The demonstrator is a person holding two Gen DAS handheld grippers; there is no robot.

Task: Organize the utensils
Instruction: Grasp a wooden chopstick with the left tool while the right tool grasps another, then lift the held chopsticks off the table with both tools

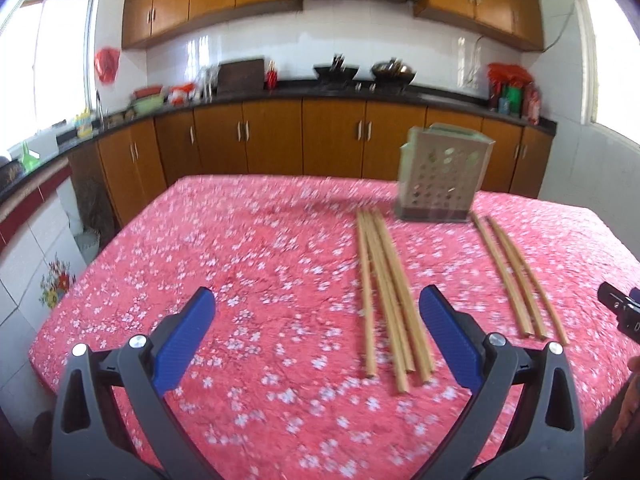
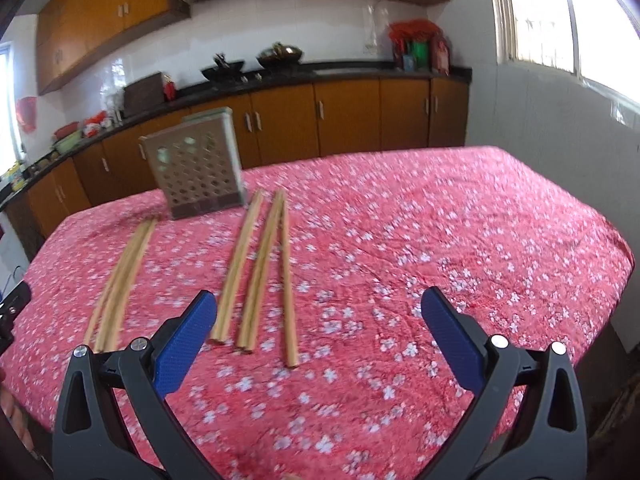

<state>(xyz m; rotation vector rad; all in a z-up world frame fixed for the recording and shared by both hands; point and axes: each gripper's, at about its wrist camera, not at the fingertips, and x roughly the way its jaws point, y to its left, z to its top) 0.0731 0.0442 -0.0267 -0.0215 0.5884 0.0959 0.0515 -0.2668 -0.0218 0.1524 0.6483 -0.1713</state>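
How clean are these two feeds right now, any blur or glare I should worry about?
Left wrist view: motion blur smears the chopsticks and perforated holder; windows blown out white. Right wrist view: same smear on the chopsticks and holder, bright window glare upper right. Fisheye bends the counter in both.

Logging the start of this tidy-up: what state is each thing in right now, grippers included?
Left gripper: open, holding nothing, above the tablecloth.
Right gripper: open, holding nothing.
Left bundle of chopsticks: lying flat, loosely side by side.
Right bundle of chopsticks: lying flat, apart from the first.
Utensil holder: upright at the far end; contents cannot be seen.
Tablecloth: spread over the table.
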